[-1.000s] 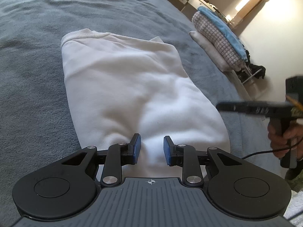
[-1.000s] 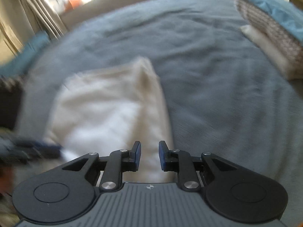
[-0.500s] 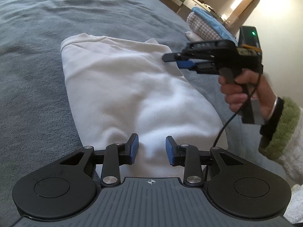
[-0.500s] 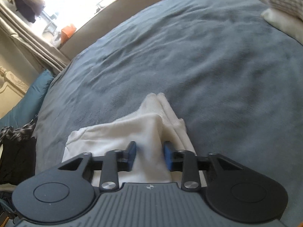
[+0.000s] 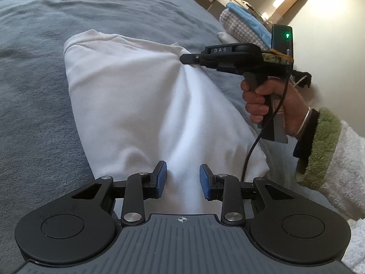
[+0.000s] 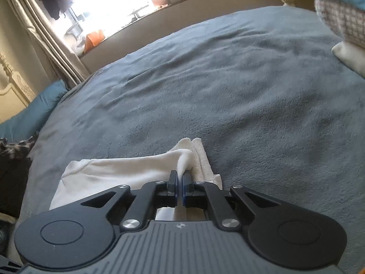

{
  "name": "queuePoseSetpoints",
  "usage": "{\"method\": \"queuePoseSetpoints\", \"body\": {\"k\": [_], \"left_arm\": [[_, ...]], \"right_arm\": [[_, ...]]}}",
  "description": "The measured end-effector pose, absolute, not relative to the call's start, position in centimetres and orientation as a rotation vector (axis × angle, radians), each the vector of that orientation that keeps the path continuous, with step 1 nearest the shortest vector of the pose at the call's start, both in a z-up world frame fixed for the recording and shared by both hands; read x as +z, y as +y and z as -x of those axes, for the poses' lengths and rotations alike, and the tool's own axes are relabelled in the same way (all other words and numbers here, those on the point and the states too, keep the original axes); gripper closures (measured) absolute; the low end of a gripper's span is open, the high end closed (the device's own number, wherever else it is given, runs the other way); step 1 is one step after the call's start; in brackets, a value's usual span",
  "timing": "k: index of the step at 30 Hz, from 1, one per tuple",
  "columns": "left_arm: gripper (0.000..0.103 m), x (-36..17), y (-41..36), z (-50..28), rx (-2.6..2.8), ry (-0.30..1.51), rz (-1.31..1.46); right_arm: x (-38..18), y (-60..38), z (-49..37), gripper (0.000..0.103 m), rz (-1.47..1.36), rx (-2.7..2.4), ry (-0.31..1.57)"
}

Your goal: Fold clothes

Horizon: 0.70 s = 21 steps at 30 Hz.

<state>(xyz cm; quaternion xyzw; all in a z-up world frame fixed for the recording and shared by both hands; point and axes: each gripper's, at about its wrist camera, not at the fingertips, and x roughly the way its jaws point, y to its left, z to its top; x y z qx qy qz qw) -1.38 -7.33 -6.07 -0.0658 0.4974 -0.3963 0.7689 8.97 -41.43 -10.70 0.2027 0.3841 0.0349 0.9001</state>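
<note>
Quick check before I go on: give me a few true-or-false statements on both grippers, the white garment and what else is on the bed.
1. The right gripper is shut on a pinch of the white garment. True.
2. The left gripper is clamped shut. False: its pads stand apart with the fabric between them.
3. The garment lies on a grey blanket. True.
4. The bed holds nothing else. False: a checked stack sits at its far edge.

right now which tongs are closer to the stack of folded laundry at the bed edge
Right. The right tongs grip the white garment's far corner, near the stack; the left tongs sit at its near end.
</note>
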Motion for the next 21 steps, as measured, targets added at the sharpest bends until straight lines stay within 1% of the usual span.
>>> {"method": "queuePoseSetpoints", "body": {"k": [3, 5, 6, 9, 13, 14, 16, 18, 21], "left_arm": [[0.071, -6.2, -7.3, 1.3, -0.86, 1.083, 0.148], [0.071, -6.3, -7.3, 1.2, -0.859, 1.087, 0.153], [0.071, -6.3, -7.3, 1.1, -0.859, 1.088, 0.156], [0.071, -6.3, -7.3, 1.0, -0.858, 1.092, 0.163], [0.071, -6.3, -7.4, 0.8, -0.854, 1.097, 0.173], [0.071, -6.3, -7.4, 0.8, -0.853, 1.098, 0.175], [0.071, -6.2, -7.3, 0.8, -0.853, 1.096, 0.177], [0.071, -6.0, -7.2, 0.9, -0.853, 1.093, 0.176], [0.071, -5.6, -6.9, 1.0, -0.857, 1.086, 0.17]], "right_arm": [[-9.5, -41.6, -8.7, 0.1, -0.412, 0.037, 0.808], [-7.9, -41.7, -7.9, 0.097, -0.397, -0.004, 0.793], [-7.0, -41.7, -7.3, 0.096, -0.377, -0.014, 0.779], [-5.0, -42.0, -5.4, 0.096, -0.401, 0.118, 0.783], [-4.9, -40.9, -2.7, 0.096, -0.421, 0.316, 0.88], [-5.7, -40.4, -2.0, 0.096, -0.387, 0.32, 0.924], [-7.4, -39.7, -1.3, 0.097, -0.293, 0.242, 1.022], [-8.1, -40.3, -0.5, 0.096, -0.249, 0.114, 1.068], [-6.1, -41.5, 1.6, 0.096, -0.315, 0.118, 1.005]]}}
